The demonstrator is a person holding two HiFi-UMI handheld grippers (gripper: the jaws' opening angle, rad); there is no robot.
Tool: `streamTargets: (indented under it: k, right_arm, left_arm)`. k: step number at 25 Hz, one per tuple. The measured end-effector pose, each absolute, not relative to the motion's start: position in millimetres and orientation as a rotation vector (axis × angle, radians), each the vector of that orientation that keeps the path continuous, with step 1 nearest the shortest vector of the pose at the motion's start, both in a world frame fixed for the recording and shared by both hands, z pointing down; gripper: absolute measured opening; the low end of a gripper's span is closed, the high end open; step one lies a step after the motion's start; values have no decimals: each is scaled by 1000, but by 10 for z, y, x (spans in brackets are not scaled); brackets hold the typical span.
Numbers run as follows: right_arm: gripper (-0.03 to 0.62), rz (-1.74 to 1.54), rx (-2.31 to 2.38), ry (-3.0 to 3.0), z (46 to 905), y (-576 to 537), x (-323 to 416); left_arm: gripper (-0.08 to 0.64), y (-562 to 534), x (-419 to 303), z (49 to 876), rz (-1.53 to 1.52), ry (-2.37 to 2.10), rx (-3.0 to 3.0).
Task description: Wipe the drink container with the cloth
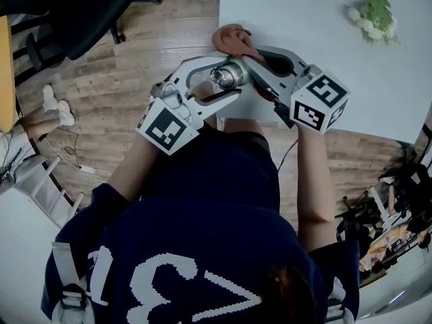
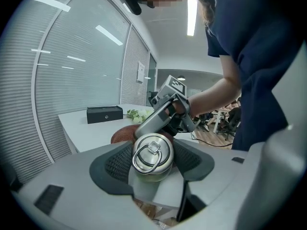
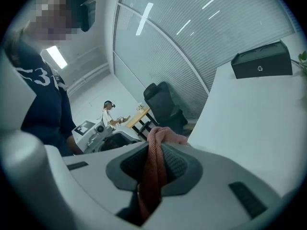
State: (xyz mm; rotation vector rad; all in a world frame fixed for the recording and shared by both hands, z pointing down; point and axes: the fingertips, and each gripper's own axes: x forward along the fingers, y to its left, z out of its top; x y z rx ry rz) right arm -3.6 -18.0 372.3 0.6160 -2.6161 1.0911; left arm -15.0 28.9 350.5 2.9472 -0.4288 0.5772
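Two surfaces split the head view: a white table [image 1: 304, 19] on the far right and a wooden floor [image 1: 135, 73] on the left, where a black office chair [image 1: 81, 12] stands at the far left. A sprig of white flowers [image 1: 371, 15] lies at the far right of the table, and the left gripper view shows a black box [image 2: 104, 113] farther along it. Slatted blinds [image 2: 72, 80] cover a tall glass wall, and a ceiling light [image 2: 193, 16] glows overhead. The right gripper view shows a second person [image 3: 108, 113] at a desk far across the room. The wearer, in a dark blue shirt with white numerals, reaches both bare forearms forward, and the two grippers converge over the table's near left corner with their marker cubes close to the body. The left gripper [image 1: 217, 81] angles in from the near left. Its jaws are clamped on the steel drink container [image 2: 152, 158], which is held off the table with its ring-topped lid turned back toward that gripper's camera. The right gripper [image 1: 255, 61] comes in from the right with its jaws at a narrow gap, pinching a fold of the reddish-brown cloth [image 1: 233, 38]. The cloth bunches out past the pads and sits just beyond the container's far side. No view shows whether the cloth touches the metal.
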Motion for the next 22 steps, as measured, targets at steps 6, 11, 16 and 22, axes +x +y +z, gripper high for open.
streamTargets:
  k: [6,11,16,22]
  right_arm:
    - [74,1244,588,-2641,3579,-124,-126]
    - [74,1357,531,-2705,3377,-56,-204]
    - [74,1354,609,-2690,3502,-93,-137]
    - [74,1375,768,-2647,3753,-228,44]
  left_arm:
    - [264,284,-154,3498,576,-431,2944]
    - [264,273,-155,3492,567,-447,2927]
    - [264,261,-160,3484,557,-452,2925]
    - [264,235,-174,3481,537,-459,2909]
